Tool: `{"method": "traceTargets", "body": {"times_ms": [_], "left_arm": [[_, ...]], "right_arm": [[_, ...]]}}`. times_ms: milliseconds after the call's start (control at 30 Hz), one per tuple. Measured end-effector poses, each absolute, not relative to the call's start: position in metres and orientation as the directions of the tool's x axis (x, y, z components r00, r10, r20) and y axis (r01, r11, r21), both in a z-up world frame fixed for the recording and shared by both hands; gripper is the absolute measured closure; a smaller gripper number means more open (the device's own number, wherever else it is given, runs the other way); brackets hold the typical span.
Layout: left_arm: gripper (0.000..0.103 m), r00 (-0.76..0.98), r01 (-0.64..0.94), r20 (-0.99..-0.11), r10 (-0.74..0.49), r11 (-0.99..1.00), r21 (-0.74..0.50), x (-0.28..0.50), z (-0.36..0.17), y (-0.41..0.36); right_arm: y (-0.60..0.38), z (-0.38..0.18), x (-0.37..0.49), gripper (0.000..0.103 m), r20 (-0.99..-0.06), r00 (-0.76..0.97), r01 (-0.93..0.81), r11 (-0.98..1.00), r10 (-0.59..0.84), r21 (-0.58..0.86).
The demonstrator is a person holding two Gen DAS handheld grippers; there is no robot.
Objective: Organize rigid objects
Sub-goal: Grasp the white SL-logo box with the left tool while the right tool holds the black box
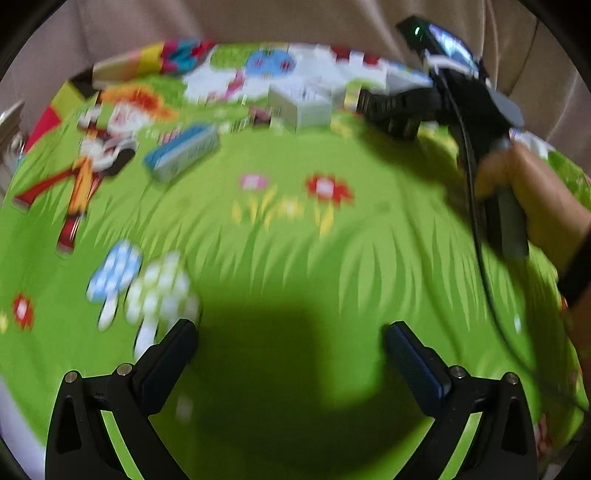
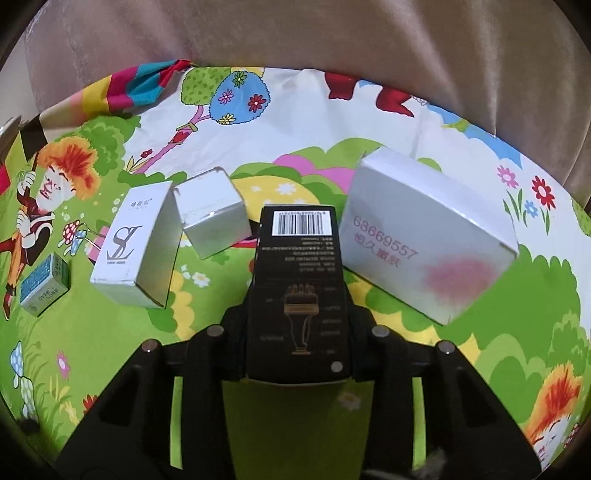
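In the right wrist view my right gripper point(image 2: 297, 317) is shut on a long black box point(image 2: 299, 273) with a barcode at its far end, and the jaws press on its two sides. Around it on the cartoon cloth point(image 2: 110, 350) lie a tall white logo box point(image 2: 133, 243), a silver cube box point(image 2: 210, 212), a large white box with red digits point(image 2: 424, 236) and a small blue-green box point(image 2: 42, 284). In the blurred left wrist view my left gripper point(image 1: 291, 332) stands open over bare green cloth. The blue-green box point(image 1: 183, 153) lies far ahead of it on the left.
A beige cushion back point(image 2: 295, 33) rises behind the cloth. In the left wrist view a person's hand point(image 1: 535, 199) holds the right gripper's handle at the right, with a black cable point(image 1: 480, 258) hanging from it. White boxes point(image 1: 306, 105) lie at the far side.
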State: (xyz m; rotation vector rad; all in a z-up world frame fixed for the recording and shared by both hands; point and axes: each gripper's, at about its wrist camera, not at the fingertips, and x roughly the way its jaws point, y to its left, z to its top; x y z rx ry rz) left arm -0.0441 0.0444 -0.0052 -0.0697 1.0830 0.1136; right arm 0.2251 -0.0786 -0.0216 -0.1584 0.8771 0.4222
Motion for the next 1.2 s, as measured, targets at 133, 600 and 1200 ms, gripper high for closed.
{"method": "traceTargets", "body": {"times_ms": [133,600,1200], "left_arm": [[0.000,0.467,-0.160,-0.882,0.068,0.987,-0.009,-0.068,0.012,0.033],[0.000,0.522,0.075,-0.841,0.142,0.975,0.211,-0.116,0.058,-0.073],[0.000,0.563,-0.190,-0.808,0.177,0.978,0.081,-0.030,0.006,-0.024]], "right_arm": [[-0.084,-0.022,0.228,0.060,-0.770,0.559,-0.408,0.911,0.307,0.066],[-0.085,-0.022,0.227,0.061,-0.775,0.577,-0.387,0.922,0.259,0.020],[-0.228,-0.012,0.082,0.061,-0.704,0.596,-0.384,0.907,0.386,0.173]]}}
